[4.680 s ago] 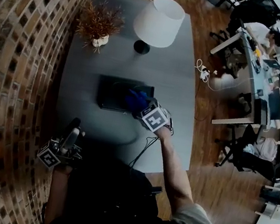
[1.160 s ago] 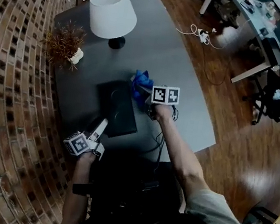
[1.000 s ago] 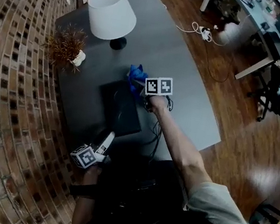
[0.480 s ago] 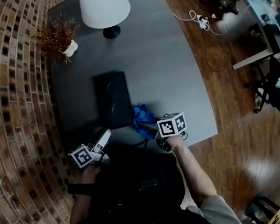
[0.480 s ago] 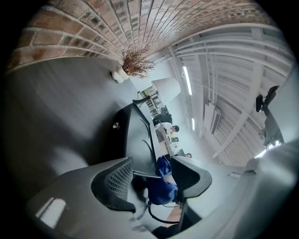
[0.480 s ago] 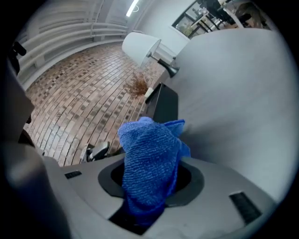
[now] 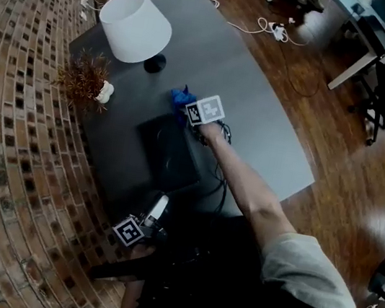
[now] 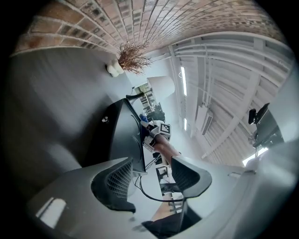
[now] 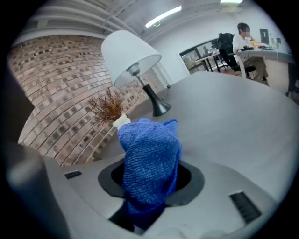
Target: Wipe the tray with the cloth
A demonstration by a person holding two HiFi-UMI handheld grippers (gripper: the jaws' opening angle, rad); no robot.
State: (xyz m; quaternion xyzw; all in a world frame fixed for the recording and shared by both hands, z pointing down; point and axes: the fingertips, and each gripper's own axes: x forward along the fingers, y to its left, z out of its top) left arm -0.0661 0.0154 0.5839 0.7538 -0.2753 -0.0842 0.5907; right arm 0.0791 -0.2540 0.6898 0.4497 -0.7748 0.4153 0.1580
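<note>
Progress: wiping seems underway | right claw [image 9: 148, 189] grips cloth [image 9: 150, 156] at upper edge of tray [image 7: 167, 159] | left claw [image 8: 150, 179] wide, empty

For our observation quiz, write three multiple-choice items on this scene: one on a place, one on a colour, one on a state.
1. Where is the plant? A on the floor; B on the table near the lamp; C on a chair.
2. What colour is the cloth? A red; B white; C blue.
3. The right tongs are: A open, empty; B shut on the cloth; C shut on a cup.
Key: B, it stands on the grey top; C, its weave is blue; B, the cloth is pinched between them.
</note>
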